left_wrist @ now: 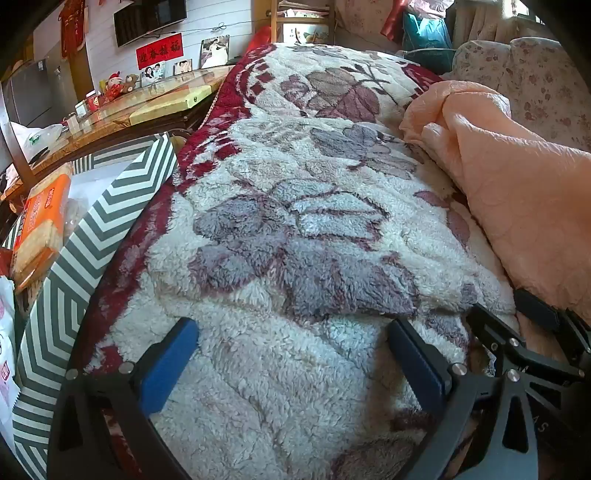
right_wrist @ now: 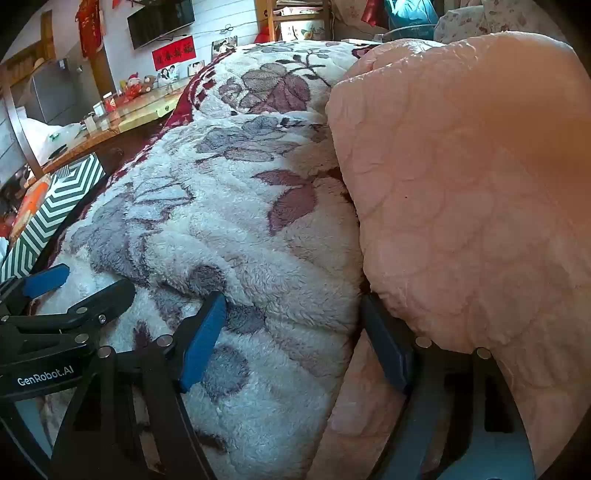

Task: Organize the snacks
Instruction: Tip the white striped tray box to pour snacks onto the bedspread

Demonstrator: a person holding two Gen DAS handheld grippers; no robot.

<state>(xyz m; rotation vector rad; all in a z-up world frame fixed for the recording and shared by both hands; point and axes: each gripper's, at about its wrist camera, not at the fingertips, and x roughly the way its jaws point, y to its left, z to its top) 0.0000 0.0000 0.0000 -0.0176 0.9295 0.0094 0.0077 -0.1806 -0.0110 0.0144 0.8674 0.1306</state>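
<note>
The snacks [left_wrist: 40, 229] lie in the striped box [left_wrist: 110, 229] off the blanket's [left_wrist: 295, 229] left edge. The left gripper [left_wrist: 291, 363] is nearer; the right gripper [right_wrist: 295, 339] is farther. Both gape wide, empty.

"GenRobot.AI" on left gripper [right_wrist: 35, 291]; red wall banner [left_wrist: 159, 50] illegible

white panelled wall [left_wrist: 207, 26] with a mounted television [left_wrist: 147, 18] and red banner [left_wrist: 159, 50], glossy wooden sideboard [left_wrist: 147, 107] holding framed photos [left_wrist: 214, 50], fleecy floral blanket [left_wrist: 295, 221], peach quilt [right_wrist: 461, 184], daylight
</note>
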